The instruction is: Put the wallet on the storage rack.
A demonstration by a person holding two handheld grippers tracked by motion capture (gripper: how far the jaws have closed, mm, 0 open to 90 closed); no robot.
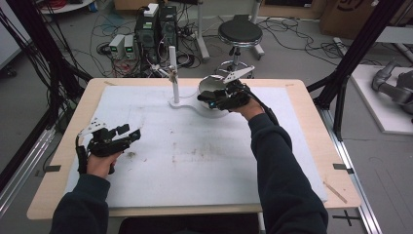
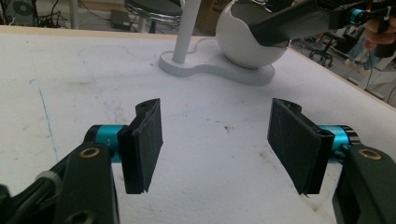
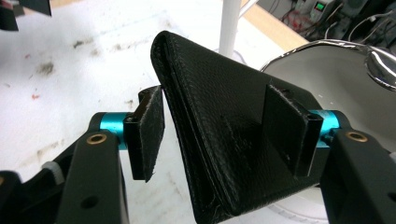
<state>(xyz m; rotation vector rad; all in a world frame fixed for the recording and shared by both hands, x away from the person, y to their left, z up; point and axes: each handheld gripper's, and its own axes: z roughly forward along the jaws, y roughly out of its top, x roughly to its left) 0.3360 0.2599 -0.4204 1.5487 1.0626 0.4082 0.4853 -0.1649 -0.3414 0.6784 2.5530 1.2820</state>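
Leaning over the bowl (image 3: 345, 79) — black, grained, folded wallet (image 3: 224, 126)

Black wallet (image 3: 233, 140) hides much of the bowl (image 3: 345, 88); wallet's bottom prob. cut off.

2 grippers, both with jaws apart

The left gripper (image 1: 127, 131) sits low at the person's near left, held level, its pads wide apart with nothing between them. The right gripper (image 1: 208, 99) is stretched far forward on an extended arm, jaws parted.
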